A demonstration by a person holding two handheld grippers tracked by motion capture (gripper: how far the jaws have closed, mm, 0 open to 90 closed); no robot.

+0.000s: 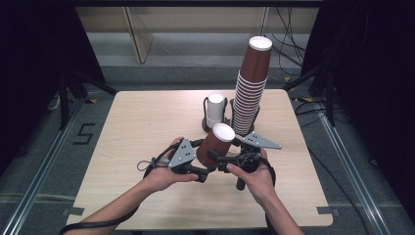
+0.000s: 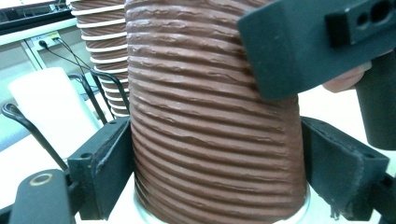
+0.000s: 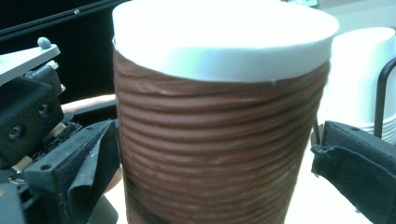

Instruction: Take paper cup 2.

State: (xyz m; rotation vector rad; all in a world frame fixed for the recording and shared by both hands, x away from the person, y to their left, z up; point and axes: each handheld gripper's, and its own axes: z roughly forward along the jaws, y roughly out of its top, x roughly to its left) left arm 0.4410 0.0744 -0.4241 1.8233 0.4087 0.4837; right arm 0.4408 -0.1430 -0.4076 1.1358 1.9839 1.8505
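Note:
A brown ribbed paper cup point(image 1: 216, 143) hangs upside down and tilted above the front middle of the table, white base up. In the left gripper view the cup point(image 2: 210, 121) sits between both jaws of my left gripper point(image 2: 215, 163) and touches each of them. My right gripper point(image 3: 215, 158) has its jaws on either side of the same cup point(image 3: 219, 140), pressed against its wall just under the white base. In the high view the left gripper point(image 1: 203, 169) comes from the left and the right gripper point(image 1: 222, 159) from the right, meeting at the cup.
A tall leaning stack of brown cups point(image 1: 250, 93) stands at the back of the wooden table point(image 1: 147, 122). Next to it a black wire holder carries white cups point(image 1: 215, 110). Black stands and cables lie on the floor around the table.

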